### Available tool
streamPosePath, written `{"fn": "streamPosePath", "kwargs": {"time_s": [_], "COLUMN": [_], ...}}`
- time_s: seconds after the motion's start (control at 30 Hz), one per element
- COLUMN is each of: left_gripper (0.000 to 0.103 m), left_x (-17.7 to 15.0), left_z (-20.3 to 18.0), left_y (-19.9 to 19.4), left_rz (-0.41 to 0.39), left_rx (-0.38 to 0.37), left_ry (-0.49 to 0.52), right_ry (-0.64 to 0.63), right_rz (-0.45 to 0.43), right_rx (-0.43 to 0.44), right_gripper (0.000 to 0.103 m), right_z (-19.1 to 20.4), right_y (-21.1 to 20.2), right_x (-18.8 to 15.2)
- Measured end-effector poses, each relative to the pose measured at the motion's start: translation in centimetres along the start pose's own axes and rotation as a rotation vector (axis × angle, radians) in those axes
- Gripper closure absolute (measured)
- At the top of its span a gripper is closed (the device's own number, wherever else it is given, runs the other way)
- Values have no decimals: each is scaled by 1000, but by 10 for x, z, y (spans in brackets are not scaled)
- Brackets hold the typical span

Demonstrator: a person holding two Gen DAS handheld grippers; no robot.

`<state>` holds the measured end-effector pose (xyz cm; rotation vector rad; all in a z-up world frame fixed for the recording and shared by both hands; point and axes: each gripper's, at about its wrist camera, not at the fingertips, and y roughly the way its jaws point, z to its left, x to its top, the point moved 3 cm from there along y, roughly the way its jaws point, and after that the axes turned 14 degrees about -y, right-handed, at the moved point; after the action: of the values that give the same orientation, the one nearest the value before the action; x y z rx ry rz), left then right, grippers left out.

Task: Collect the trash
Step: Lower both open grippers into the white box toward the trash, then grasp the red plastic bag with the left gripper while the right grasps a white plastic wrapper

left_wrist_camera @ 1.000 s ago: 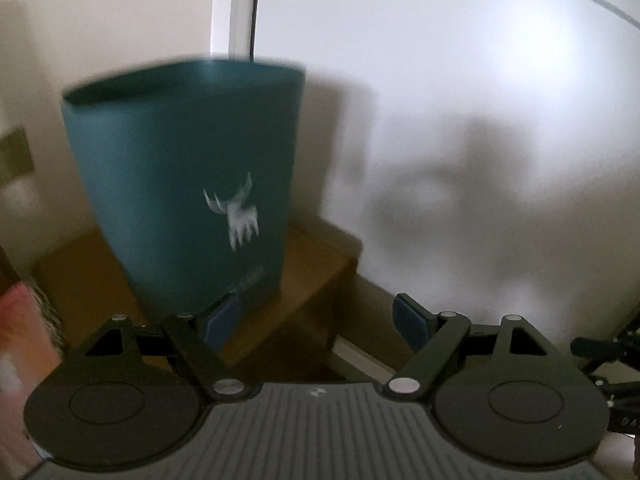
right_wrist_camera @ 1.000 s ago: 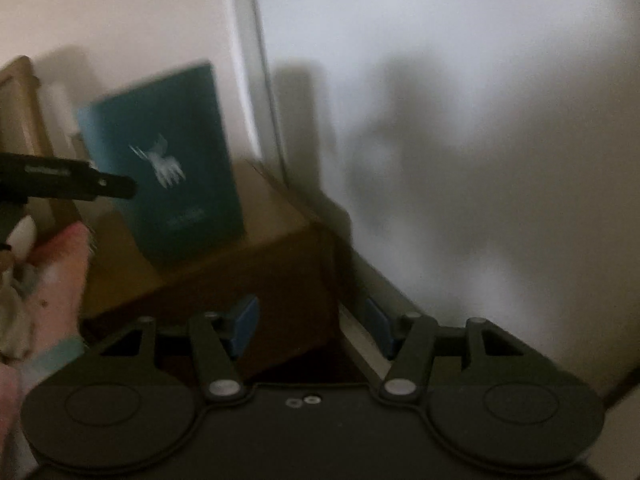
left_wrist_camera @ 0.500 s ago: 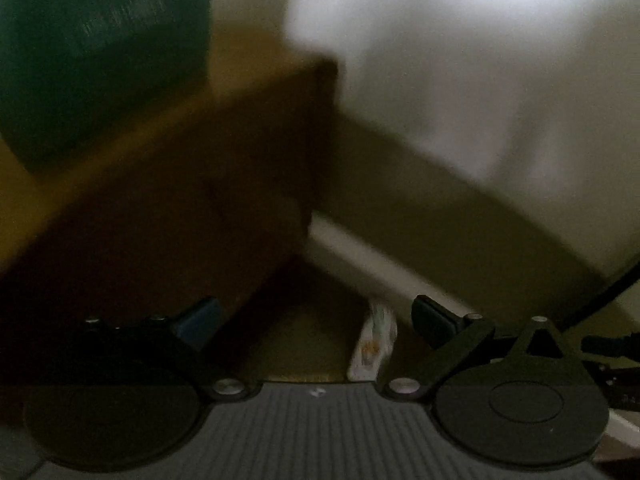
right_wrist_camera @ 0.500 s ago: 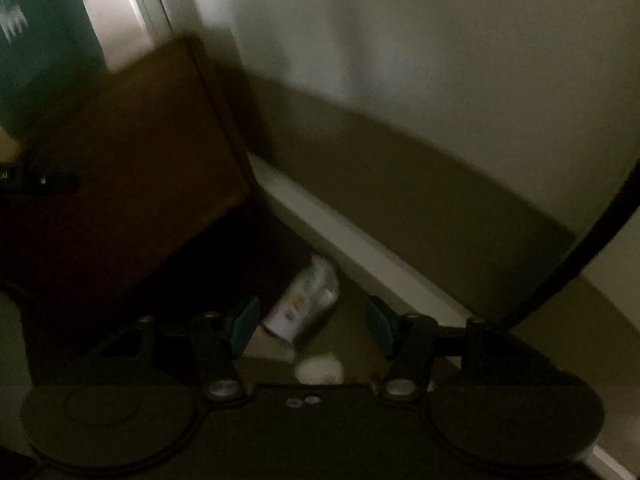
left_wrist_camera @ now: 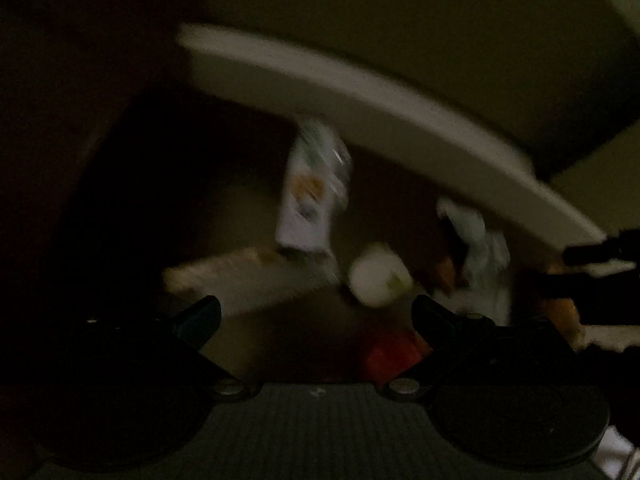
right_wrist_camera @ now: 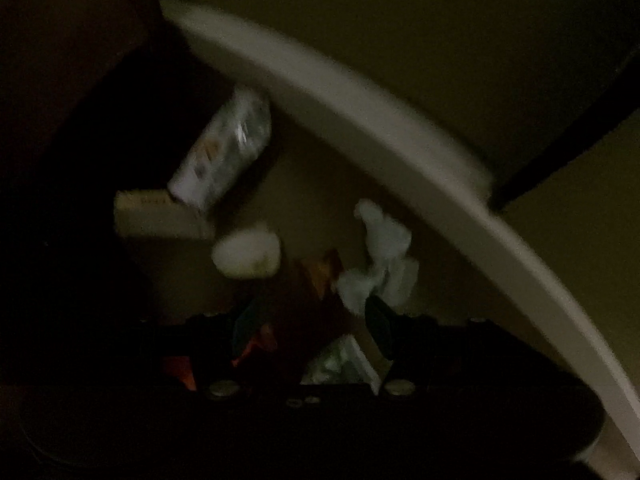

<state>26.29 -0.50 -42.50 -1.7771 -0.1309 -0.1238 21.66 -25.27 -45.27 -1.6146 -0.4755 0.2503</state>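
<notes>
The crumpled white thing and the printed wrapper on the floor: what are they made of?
Crumpled white thing: likely tissue paper, matte with soft folds. Printed wrapper: probably glossy plastic film, with a bright glint on it. Blur and darkness leave both uncertain.

both wrist views face down, seemingly near shared floor litter (left_wrist_camera: 312, 192)

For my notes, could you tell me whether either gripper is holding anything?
Nothing is held: the left gripper and right gripper both hang open above the floor trash.
</notes>
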Motion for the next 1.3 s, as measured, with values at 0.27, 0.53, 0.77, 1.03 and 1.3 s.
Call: {"fn": "streamPosePath", "kwargs": {"time_s": [0.27,0.53,0.77,1.03,1.3], "left_gripper": [1,2,24,44,48], "left_x": [-40,-74,-84,-86,-80], "left_z": [-37,-57,-58,-60,-46], "left_y": [98,154,180,181,150], "left_rz": [197,356,423,441,417], "left_rx": [-36,-28,34,24,-11], "left_ry": [131,175,175,145,101], "right_ry": [-157,-223,-244,-230,-210], "right_rz": [198,314,331,332,289], "right_rx": [30,74,92,83,87], "right_gripper": [45,48,60,97,100], "right_z": [-4,-10,-8,-6,0], "right_y": [79,129,153,154,107], "right_x": [-38,-63,-67,-65,-60]}}
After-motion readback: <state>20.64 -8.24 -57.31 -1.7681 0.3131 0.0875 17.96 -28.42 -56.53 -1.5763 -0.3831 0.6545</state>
